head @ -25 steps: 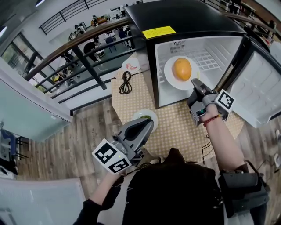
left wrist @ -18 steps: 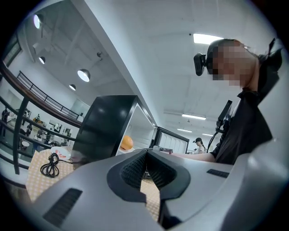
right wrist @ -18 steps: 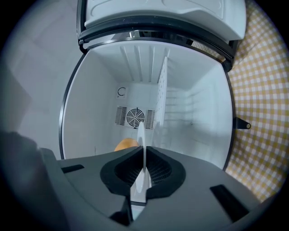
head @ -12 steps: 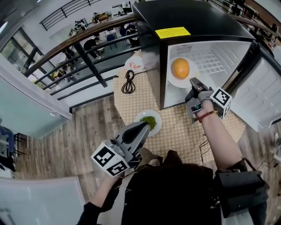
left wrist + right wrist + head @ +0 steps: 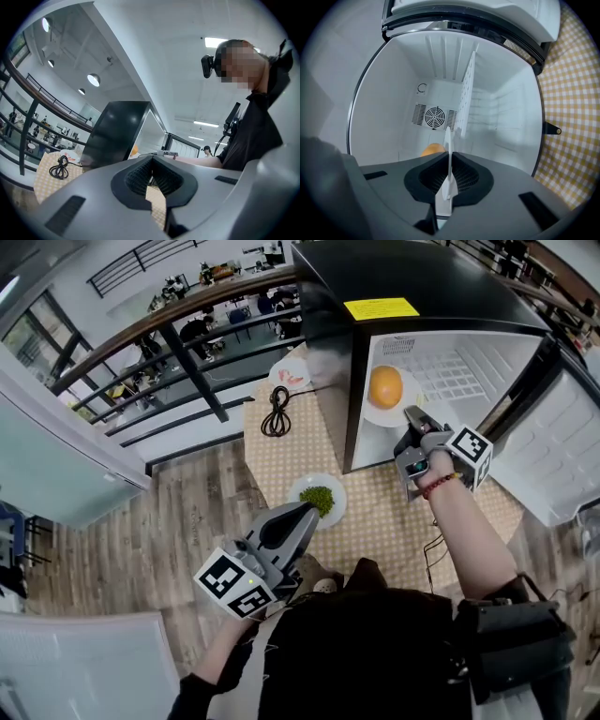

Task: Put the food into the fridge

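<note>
inside one fridge (image 5: pixel 422 277), one plate (image 5: pixel 379 415) clamped by right hand-held gripper (image 5: pixel 410 412); left hand-held gripper (image 5: pixel 313 508) together, empty

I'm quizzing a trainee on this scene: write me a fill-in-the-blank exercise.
The right gripper is shut on the ____ of the round white plate.
That plate carries a rounded food item coloured ____.
The black fridge has its door standing ____.
The second white plate, by the shut, empty left gripper, holds food coloured ____.
Missing: rim; orange; open; green.

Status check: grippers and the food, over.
Copy: right gripper shut on white plate rim, orange food inside fridge. Idle left gripper shut, empty. On checked cloth, greens plate waits. Nothing blocking.
</note>
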`<state>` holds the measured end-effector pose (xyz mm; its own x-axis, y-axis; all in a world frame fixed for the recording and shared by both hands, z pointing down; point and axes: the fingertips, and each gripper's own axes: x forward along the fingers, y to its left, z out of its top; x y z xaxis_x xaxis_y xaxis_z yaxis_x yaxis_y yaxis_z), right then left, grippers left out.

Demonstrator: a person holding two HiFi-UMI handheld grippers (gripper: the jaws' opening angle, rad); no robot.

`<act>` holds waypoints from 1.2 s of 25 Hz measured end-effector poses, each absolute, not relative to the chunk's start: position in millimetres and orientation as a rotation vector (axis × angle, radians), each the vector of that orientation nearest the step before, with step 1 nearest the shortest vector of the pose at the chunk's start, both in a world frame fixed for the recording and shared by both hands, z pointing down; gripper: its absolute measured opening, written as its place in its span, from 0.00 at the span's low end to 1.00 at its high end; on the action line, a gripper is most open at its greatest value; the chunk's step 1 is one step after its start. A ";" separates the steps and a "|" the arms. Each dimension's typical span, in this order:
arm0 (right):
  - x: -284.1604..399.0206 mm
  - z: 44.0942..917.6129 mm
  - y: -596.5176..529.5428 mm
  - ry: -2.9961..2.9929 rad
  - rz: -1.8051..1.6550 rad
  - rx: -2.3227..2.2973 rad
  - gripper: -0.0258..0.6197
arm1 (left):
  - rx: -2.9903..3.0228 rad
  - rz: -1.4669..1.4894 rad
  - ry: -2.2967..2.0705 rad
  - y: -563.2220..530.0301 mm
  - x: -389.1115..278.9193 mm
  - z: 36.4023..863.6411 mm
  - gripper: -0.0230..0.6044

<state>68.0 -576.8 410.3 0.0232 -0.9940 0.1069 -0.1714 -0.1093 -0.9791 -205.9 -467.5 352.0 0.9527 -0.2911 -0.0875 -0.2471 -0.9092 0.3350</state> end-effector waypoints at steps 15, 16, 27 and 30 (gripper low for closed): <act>70.4 409.4 -616.2 1.321 -1.156 -1.569 0.08 | 2.749 -0.218 -0.461 -487.7 -227.0 363.0 0.06; 70.2 407.4 -616.8 1.340 -1.145 -1.597 0.08 | 2.746 -0.221 -0.462 -487.7 -227.7 363.2 0.06; 69.2 392.3 -629.3 1.521 -1.076 -1.801 0.09 | 2.714 -0.254 -0.458 -492.4 -231.1 363.3 0.06; 70.8 392.5 -629.0 1.581 -1.072 -1.888 0.13 | 2.711 -0.261 -0.453 -493.0 -227.6 360.7 0.06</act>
